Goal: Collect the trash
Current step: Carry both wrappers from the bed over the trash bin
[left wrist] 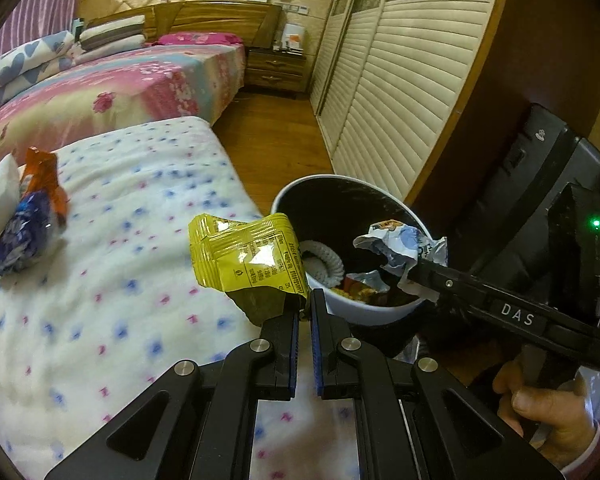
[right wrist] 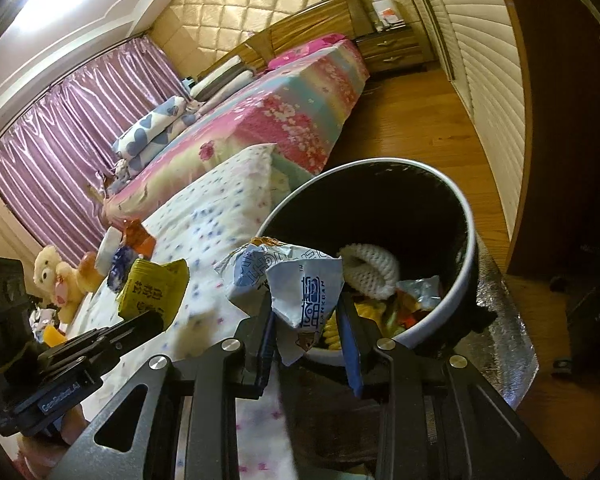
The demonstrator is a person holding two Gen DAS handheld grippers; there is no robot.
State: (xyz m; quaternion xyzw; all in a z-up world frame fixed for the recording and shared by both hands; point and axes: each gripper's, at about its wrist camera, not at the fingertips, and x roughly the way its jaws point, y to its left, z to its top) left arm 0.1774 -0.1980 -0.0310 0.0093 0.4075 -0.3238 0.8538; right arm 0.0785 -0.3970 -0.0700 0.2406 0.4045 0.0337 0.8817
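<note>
The yellow wrapper (left wrist: 246, 258) is glossy, crinkled foil-plastic; the white-and-blue wrapper (right wrist: 300, 284) looks matt and creased. The bin (right wrist: 470, 240) is smooth plastic, the blanket (left wrist: 120, 280) fluffy cloth, the floor (left wrist: 276, 140) polished wood.

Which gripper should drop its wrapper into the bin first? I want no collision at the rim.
Probably right. The right gripper holds its white-blue wrapper over the bin opening already, while the left gripper's yellow packet hangs mostly outside the rim, above the blanket.
</note>
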